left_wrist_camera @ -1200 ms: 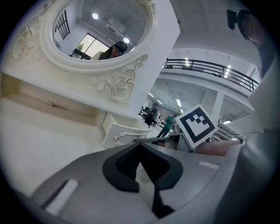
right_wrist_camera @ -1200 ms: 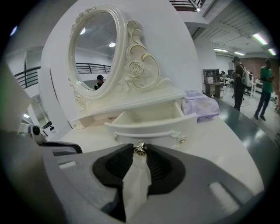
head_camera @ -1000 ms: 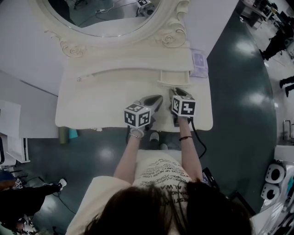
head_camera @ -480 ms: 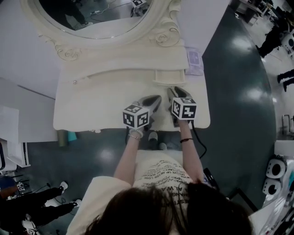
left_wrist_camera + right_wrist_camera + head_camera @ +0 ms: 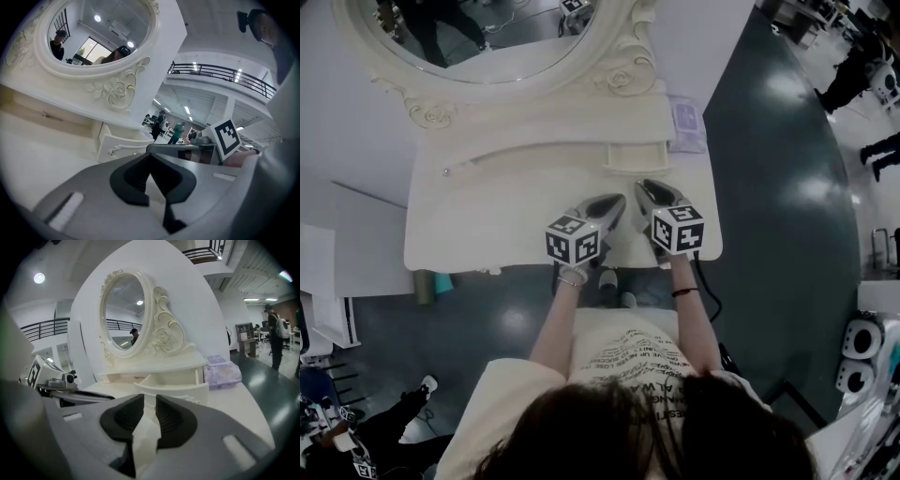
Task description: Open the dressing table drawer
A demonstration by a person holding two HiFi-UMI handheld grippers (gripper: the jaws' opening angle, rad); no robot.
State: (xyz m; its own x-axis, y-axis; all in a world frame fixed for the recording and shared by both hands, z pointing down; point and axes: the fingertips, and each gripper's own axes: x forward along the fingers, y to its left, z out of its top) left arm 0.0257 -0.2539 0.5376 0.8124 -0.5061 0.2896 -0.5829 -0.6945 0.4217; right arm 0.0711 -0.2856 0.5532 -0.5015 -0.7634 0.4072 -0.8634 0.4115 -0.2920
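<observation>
Drawer (image 5: 636, 157) stands pulled out beneath the mirror (image 5: 487, 37), upper middle of the head view, so the opening looks done. Right gripper (image 5: 647, 187), just below it, has just been closing: narrow gap, nothing between. Left gripper (image 5: 616, 201) is pressed together, empty

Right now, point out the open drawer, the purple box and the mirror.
open drawer (image 5: 183, 391): right gripper view, curved front panel.
purple box (image 5: 224, 373): right gripper view, front face.
mirror (image 5: 492, 42): head view, the glass.
</observation>
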